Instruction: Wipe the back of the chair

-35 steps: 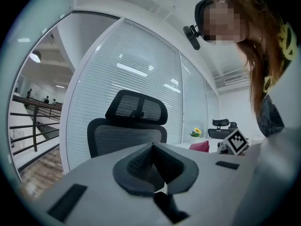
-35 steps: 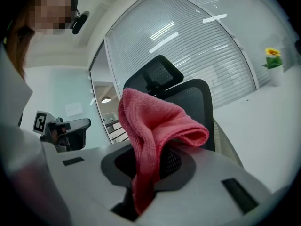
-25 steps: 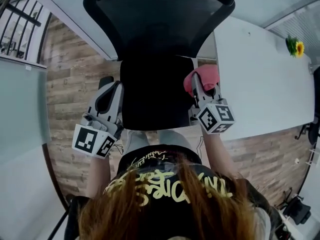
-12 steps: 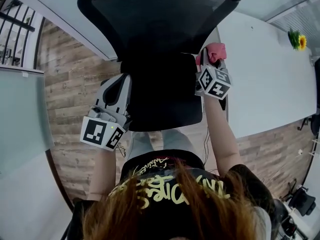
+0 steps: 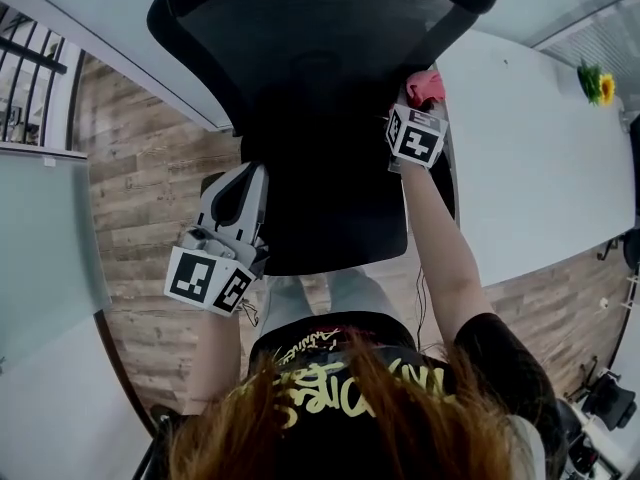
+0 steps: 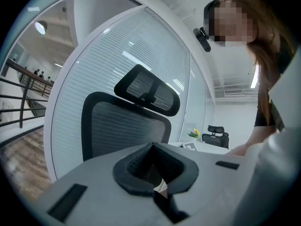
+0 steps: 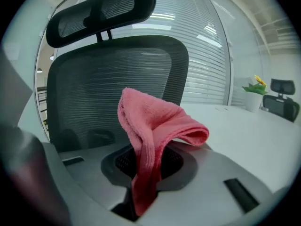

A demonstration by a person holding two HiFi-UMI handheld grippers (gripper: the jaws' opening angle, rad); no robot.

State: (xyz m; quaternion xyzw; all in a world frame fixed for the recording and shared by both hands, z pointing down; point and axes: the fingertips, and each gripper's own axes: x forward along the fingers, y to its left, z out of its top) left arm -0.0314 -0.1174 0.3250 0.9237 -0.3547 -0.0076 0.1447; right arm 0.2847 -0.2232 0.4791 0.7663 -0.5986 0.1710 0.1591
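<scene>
The chair (image 5: 310, 58) stands with its mesh back toward the person, who stands behind it. Its headrest (image 7: 101, 13) sits on top of the back.

The right tongs (image 5: 418, 103) are closed on a pink cloth (image 7: 155, 126). In the right gripper view the cloth is pinched low between the jaws, rises in a fold and flops over to the right. In the head view the cloth lies at the right edge of the chair back, at about mid-height, where the back narrows. It seems to press against the frame, though actual contact cannot be confirmed. The marker cube (image 5: 415, 136) sits just below it, and the person's bare forearm (image 5: 440, 248) reaches up to it.

The left tongs (image 5: 245, 173) are closed, with the jaws together and nothing between them. They are held low at the left edge of the chair, beside the dark lower part of the back, and point upward along it. In the left gripper view the back and headrest rise beyond the jaw tips, apart from them.

A white surface (image 5: 520, 158) runs along the right of the chair, with a yellow flower (image 5: 592, 90) near its far right corner. A second dark chair (image 6: 215, 134) stands beyond it. The floor (image 5: 150, 188) is wood plank.
</scene>
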